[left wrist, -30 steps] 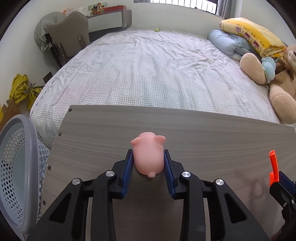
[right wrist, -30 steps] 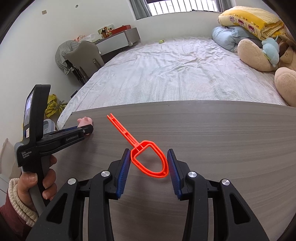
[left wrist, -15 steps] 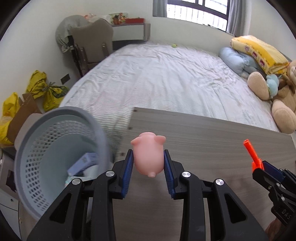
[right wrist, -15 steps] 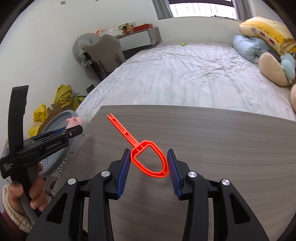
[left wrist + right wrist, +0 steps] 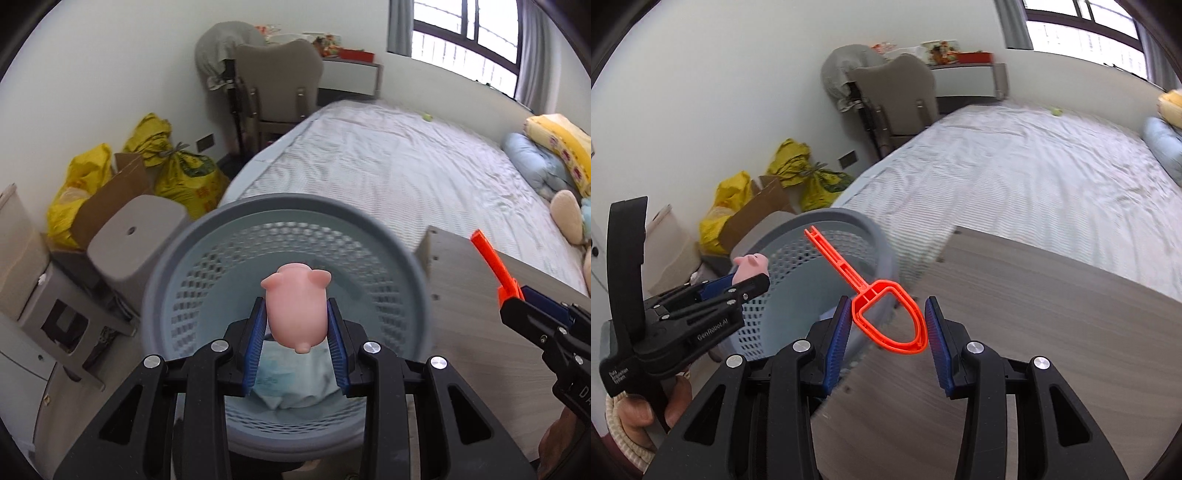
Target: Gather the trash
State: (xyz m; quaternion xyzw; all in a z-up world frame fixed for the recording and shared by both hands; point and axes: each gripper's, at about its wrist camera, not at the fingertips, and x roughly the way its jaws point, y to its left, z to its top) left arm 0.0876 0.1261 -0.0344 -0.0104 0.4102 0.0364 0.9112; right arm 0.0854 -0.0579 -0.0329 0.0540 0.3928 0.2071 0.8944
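My left gripper (image 5: 295,325) is shut on a pink toy pig (image 5: 295,302) and holds it above the open mouth of a grey perforated waste basket (image 5: 177,280). Crumpled pale trash (image 5: 291,384) lies at the basket's bottom. My right gripper (image 5: 888,325) is shut on an orange plastic scoop (image 5: 886,317) whose handle points up and left, over the table's left end beside the basket (image 5: 812,266). The left gripper with the pig (image 5: 751,266) shows at the left of the right wrist view.
The wooden table (image 5: 1034,332) lies to the right of the basket. Behind are a bed (image 5: 388,173), a chair (image 5: 277,81), yellow bags (image 5: 184,173), a cardboard box (image 5: 110,199) and a grey stool (image 5: 136,232).
Both grippers have swung left off the table towards the basket. The left one now holds the pig over the basket's mouth; the right one, still holding the scoop, has reached the table's left end.
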